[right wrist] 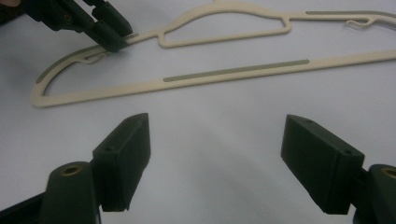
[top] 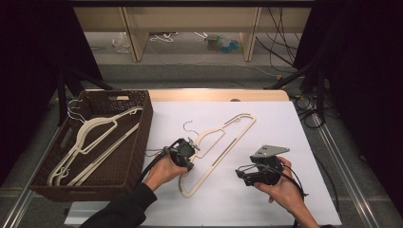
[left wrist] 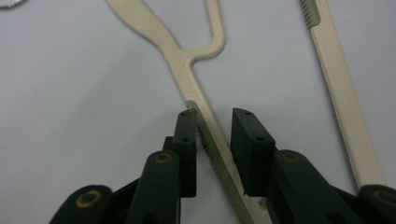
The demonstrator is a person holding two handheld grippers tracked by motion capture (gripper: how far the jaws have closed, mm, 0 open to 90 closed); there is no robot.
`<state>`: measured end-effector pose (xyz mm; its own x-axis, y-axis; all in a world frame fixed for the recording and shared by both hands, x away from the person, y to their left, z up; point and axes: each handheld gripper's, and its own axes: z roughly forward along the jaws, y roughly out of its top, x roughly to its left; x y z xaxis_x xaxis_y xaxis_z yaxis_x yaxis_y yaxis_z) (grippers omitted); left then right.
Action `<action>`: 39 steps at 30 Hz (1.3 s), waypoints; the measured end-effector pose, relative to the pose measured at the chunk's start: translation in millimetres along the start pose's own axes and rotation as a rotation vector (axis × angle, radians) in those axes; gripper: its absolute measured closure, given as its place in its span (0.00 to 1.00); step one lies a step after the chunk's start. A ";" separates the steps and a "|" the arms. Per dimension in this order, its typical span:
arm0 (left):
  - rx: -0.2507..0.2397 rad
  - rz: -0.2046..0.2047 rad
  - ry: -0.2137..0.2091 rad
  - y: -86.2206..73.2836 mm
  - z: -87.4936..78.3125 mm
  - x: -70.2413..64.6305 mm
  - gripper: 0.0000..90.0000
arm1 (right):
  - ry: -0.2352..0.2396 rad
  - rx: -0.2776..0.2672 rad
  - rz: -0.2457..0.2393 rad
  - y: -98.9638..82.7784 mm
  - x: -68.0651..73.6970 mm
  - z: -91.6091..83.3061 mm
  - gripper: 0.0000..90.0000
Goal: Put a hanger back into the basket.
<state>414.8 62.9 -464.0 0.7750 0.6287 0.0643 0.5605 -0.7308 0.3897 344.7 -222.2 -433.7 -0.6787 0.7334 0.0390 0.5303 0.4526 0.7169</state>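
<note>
One cream hanger (top: 223, 145), flat, long axis diagonal, hook (top: 189, 127) pointing far-left.

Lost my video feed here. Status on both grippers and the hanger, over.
Left gripper straddling the cream plastic hanger arm, pads not yet clamped. Right gripper open, empty. Hanger flat on white table; nothing in the way.
</note>
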 end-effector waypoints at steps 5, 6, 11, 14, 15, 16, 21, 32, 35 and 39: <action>0.024 -0.024 -0.002 4.8 1.5 0.3 0.69 | 0.001 -0.001 -0.008 0.0 0.5 1.1 0.28; 0.032 -0.026 -0.011 5.7 1.5 -0.2 0.72 | 0.005 0.007 0.003 0.6 1.3 0.7 0.28; 0.060 -0.018 -0.046 8.8 0.6 4.0 0.80 | 0.010 0.007 -0.001 0.6 2.0 0.4 0.28; 0.076 -0.050 -0.048 9.8 1.5 10.8 0.81 | 0.011 0.008 0.002 0.6 2.1 0.4 0.28; 0.086 -0.069 -0.062 10.9 2.2 12.7 0.80 | 0.011 0.009 0.003 0.6 2.1 0.5 0.28; 0.093 -0.077 -0.067 11.9 2.6 13.3 0.79 | 0.010 0.006 0.000 0.3 1.9 0.9 0.28; 0.130 -0.086 -0.060 18.2 4.2 12.8 0.76 | 0.011 0.006 -0.015 0.0 1.9 2.6 0.28; 0.145 -0.070 -0.088 19.5 3.8 19.5 0.84 | 0.017 0.004 -0.017 0.8 1.6 2.3 0.29; 0.125 -0.044 -0.092 15.5 3.0 18.9 0.88 | 0.014 0.006 -0.015 0.6 1.1 2.3 0.29; 0.130 -0.008 -0.080 16.3 1.8 14.7 0.88 | 0.016 0.004 -0.020 0.8 1.7 2.7 0.29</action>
<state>435.8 59.7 -458.4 0.7880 0.6155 -0.0134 0.5959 -0.7572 0.2674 345.3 -219.3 -434.9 -0.6972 0.7159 0.0362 0.5185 0.4688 0.7151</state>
